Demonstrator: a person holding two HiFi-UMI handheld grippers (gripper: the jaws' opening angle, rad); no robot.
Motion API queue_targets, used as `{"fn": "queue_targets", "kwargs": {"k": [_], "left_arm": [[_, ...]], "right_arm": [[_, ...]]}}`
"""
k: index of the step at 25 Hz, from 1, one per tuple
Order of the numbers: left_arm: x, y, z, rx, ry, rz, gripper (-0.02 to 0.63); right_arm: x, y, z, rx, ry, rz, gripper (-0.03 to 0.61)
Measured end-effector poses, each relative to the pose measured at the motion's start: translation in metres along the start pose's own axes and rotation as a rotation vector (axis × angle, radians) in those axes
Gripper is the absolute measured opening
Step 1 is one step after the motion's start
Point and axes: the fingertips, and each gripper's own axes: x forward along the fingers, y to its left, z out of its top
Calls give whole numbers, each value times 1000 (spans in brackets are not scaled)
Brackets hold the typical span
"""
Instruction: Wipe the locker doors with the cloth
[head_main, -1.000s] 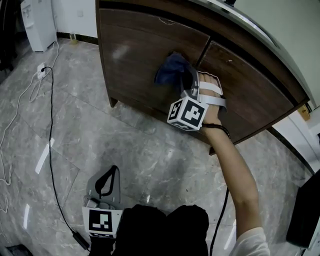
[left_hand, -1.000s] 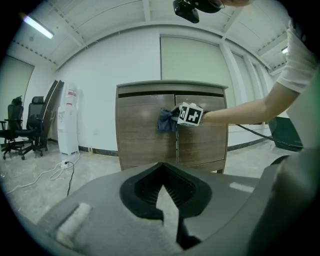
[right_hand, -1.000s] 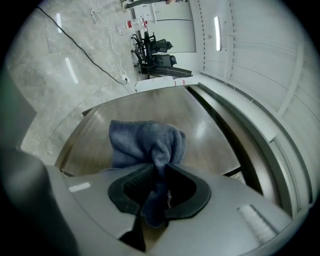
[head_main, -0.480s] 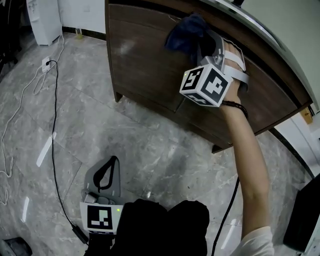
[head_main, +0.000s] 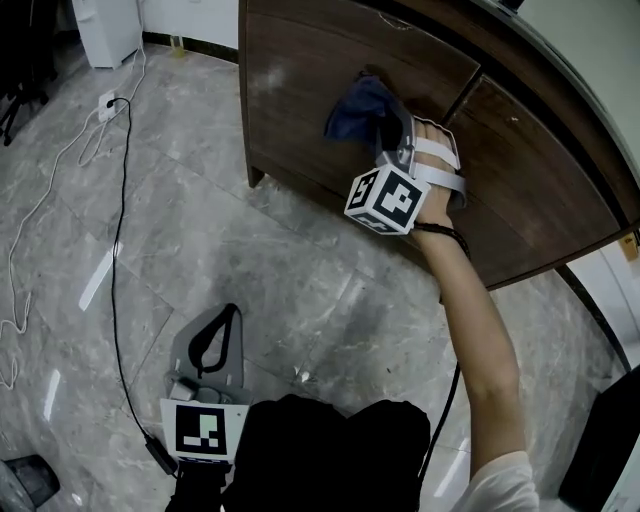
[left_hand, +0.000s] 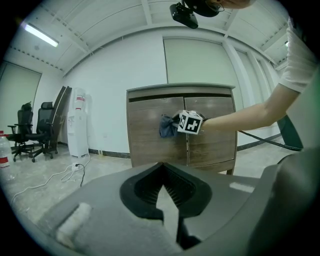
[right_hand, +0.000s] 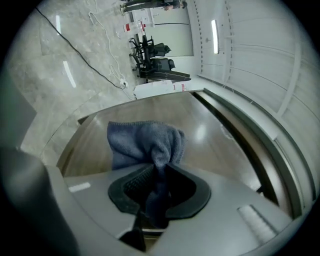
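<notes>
Floor (head_main: 300, 290): grey marbled tile that fills most of the head view. Locker (head_main: 560, 215): dark brown wood with two doors and a seam between them. Left-hand door (head_main: 300, 90): the panel being worked on. Right-hand door (head_main: 540, 170): nothing touches it. Right gripper (head_main: 392, 135): held out on a stretched arm, its jaws clamped on a fold of the cloth (right_hand: 142, 142). Left gripper (head_main: 208, 360): low by the person's body and well apart from the locker, its jaws drawn together with nothing between them. Cloth (head_main: 360, 105): blue and bunched, pressed against the left-hand door just beside the seam, in its upper half. Cable (head_main: 115, 250): black, trailing over the floor. Step in hand, as judged: a wiping pass on the left-hand door. Next move calls for steady pressure, a firm grip so the fold does not slip out, strokes over the rest of the panel, then a move across the seam.
</notes>
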Motion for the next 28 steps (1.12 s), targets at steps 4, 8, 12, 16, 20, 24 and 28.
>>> {"fn": "queue_targets", "kwargs": {"k": [4,8,12,16,20,24,28], "left_arm": [[0,8,-8,-4,9,12,2],[0,12,-16,-10,27,20,3],[3,15,-25,-13,42,21,3],[6,18,-34,-26,60,25,3],[10,22,-40,-36,73,30,3],[10,26,-41,-41,76,34,3],[12,26,-36,-56,57,34,3]], "right_arm": [[6,66,0,-26,6,77,74],[12,121,0,-44,18,155,75],[19,170,4,-65,32,231,75],[25,224,1,-145,78,318,75],[31,257,3,-159,88,374,75],[34,237,14,-122,76,348,75],[39,173,36,-70,13,268,74]]}}
